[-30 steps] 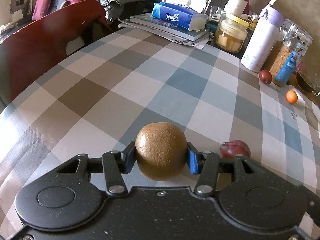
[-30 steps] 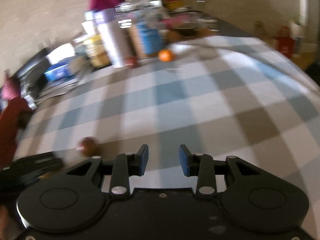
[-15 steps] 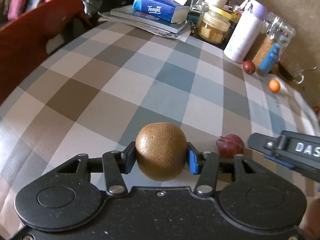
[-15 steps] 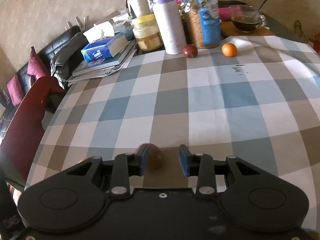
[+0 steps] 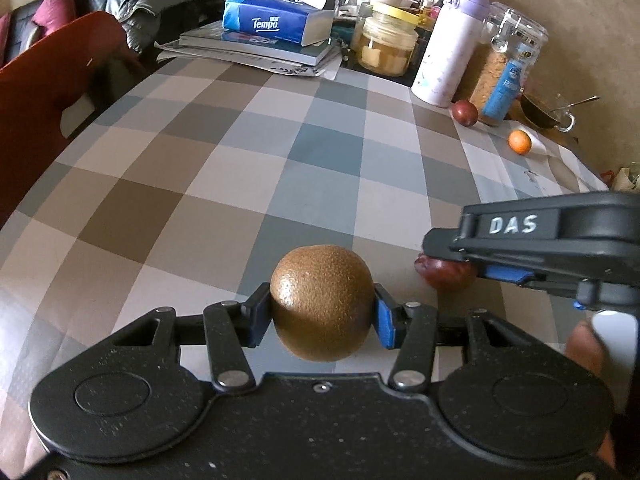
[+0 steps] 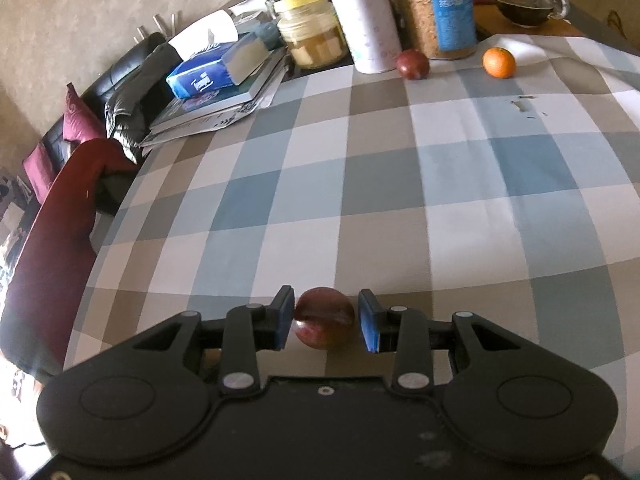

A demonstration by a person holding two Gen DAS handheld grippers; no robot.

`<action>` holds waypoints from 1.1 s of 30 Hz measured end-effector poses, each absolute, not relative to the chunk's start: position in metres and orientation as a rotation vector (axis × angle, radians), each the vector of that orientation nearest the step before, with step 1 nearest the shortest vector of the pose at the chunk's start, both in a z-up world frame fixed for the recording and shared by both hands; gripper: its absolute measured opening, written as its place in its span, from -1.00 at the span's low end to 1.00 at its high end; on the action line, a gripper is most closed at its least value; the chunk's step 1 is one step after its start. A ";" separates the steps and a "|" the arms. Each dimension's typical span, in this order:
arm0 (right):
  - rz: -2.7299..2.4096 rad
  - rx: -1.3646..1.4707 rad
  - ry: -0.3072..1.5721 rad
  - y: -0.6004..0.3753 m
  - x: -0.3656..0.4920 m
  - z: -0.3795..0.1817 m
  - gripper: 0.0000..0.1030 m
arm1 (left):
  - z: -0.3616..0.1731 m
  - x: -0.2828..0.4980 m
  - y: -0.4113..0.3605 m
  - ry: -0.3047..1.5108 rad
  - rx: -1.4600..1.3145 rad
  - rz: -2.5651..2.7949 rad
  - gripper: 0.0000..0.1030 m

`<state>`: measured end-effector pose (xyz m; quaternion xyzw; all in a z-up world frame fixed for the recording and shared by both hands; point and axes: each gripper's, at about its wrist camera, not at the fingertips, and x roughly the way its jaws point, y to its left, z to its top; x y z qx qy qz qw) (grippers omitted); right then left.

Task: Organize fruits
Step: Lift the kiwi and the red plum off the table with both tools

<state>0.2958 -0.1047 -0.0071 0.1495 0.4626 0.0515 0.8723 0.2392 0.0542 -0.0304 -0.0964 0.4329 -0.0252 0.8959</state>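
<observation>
Two grippers busy: left gripper (image 5: 322, 316) clamps kiwi (image 5: 322, 302) for sorting; right gripper (image 6: 325, 325) straddles plum (image 6: 324, 322) at table (image 6: 400, 200) near edge, pads not yet pressing.

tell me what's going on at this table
A person is sorting fruit with a hand-held gripper in each hand. The left hand-held gripper is clamped on a brown kiwi, held just above the checked tablecloth. The right hand-held gripper sits around a dark red plum on the cloth, with a small gap showing at its right pad. Another plum and a small orange wait at the far edge, beside the jars.
</observation>
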 end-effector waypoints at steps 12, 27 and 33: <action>0.066 0.289 0.966 -0.102 0.287 -0.014 -0.28 | -0.031 0.239 0.058 0.894 -0.199 -0.085 0.11; -0.136 0.312 0.861 -0.173 0.225 -0.006 -0.28 | -0.032 0.237 0.040 0.893 -0.079 -0.047 0.12; -0.200 0.332 0.820 -0.187 0.210 -0.013 -0.28 | -0.032 0.236 0.040 0.885 -0.084 -0.044 0.12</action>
